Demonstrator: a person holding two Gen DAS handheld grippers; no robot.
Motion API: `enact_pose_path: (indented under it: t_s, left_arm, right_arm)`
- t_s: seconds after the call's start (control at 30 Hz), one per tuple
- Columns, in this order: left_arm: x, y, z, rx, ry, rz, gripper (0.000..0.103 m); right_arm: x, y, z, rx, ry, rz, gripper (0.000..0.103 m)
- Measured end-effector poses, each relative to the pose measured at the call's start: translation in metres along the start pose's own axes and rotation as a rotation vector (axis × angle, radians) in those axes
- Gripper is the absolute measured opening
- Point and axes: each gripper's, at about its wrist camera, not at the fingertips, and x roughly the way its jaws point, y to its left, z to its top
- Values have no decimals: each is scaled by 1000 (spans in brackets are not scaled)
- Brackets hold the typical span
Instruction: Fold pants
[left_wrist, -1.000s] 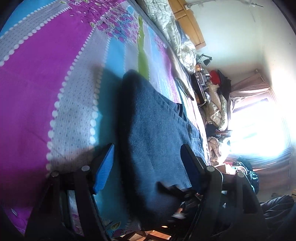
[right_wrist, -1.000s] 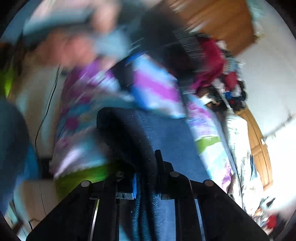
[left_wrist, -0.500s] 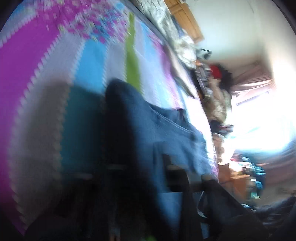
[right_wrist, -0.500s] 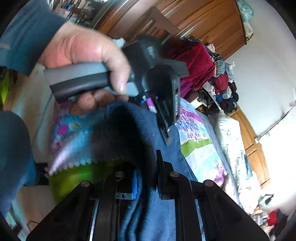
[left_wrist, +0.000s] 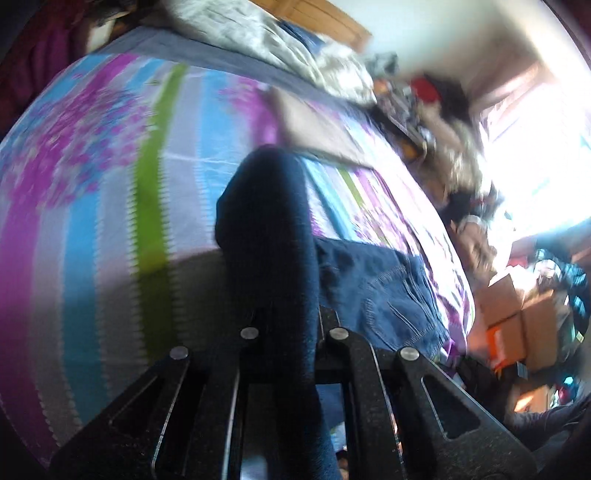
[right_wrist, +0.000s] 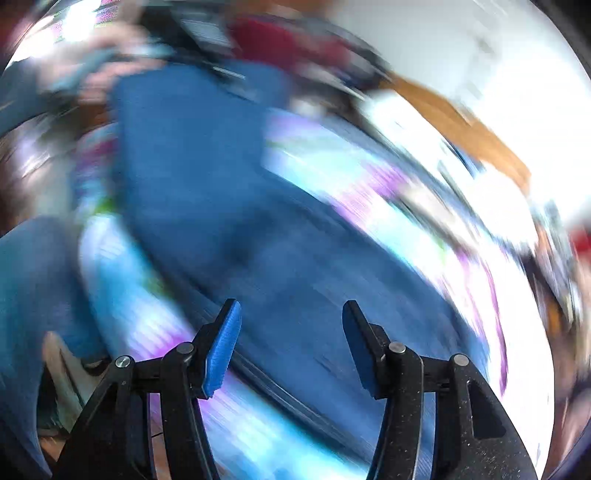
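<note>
Left wrist: tongs (left_wrist: 286, 317) pinch pants (left_wrist: 269, 236); right tongs (right_wrist: 291, 332) agape.

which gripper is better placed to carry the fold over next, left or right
Left. The left gripper is shut on the pants, lifted off the bedspread; the right gripper is open, holding nothing.

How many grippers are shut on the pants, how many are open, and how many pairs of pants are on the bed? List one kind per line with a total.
Grippers shut on the pants: 1, the left gripper
Grippers open: 1, the right gripper
Pairs of pants: 1, blue denim on the striped bedspread
Total: 3
</note>
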Motion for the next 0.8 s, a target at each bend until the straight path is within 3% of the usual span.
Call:
enact_pose_path:
  t_s: [0.1,0.27,0.47,0.63,0.7,0.8]
  left_arm:
    - [24,-35,17,24,56,5,8]
    - [88,-96,36,39,120,53,10]
    - [173,-160,35,34,177,65,10]
    - [243,-216,13,61,262,49,10]
    - [268,-237,0,107,299,37,10]
    - [293,-255,-15,169,314,93,11]
  right_arm:
    - [-8,-78,-46,224,59,-53,60]
    - [-30,-147,-92,457,-35,5,60]
    - [-40,-201,-131,654,-89,116,60]
    - [-43,-227,-167,784,-129,222,60]
    - [-44,-240,-183,879,-163,271,60]
    - [-45,-253,-197,953,-197,300,60]
